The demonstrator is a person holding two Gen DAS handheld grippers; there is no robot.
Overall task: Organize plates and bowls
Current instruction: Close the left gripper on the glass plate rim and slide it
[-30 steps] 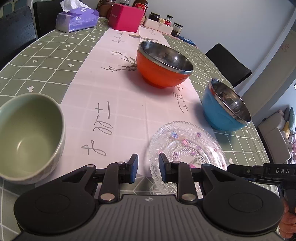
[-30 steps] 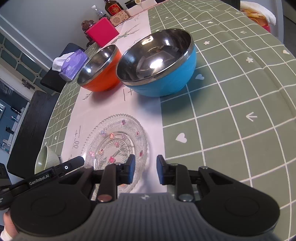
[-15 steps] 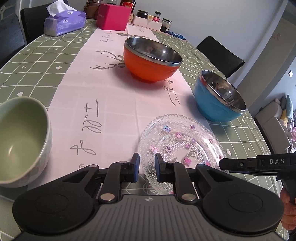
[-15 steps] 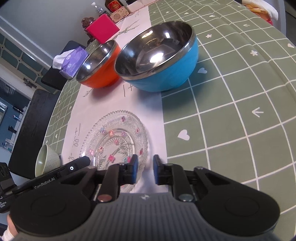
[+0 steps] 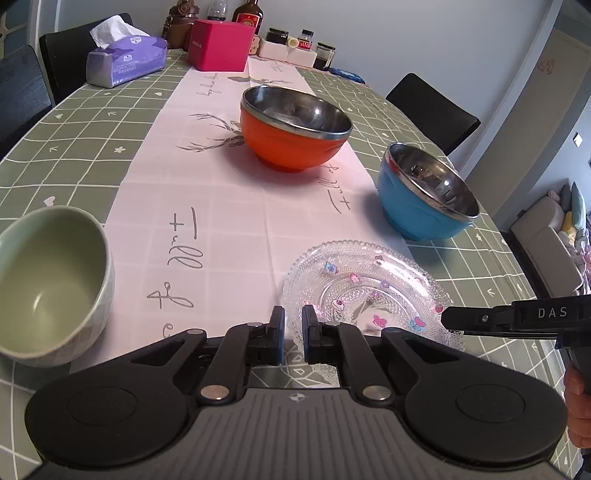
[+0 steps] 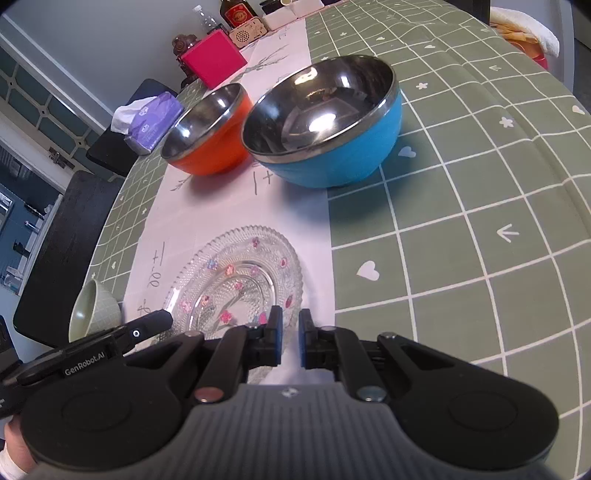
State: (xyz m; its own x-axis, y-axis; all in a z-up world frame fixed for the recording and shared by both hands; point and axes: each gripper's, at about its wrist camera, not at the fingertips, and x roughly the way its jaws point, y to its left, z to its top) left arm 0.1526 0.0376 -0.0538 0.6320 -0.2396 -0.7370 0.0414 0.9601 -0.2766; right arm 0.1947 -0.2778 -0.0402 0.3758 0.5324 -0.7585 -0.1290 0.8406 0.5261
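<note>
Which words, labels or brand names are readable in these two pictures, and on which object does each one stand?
"DAS": side of the black right gripper, seen from the left wrist.
"GenRobot.AI": side of the black left gripper, seen from the right wrist.
Grey handwriting on the pink table runner: cursive, not legible.
Labels on the purple tissue pack, pink box and bottles: too small.

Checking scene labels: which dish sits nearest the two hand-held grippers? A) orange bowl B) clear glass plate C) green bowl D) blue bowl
B: the clear glass plate lies right in front of the fingertips of both, with the orange bowl and blue bowl farther back.
</note>
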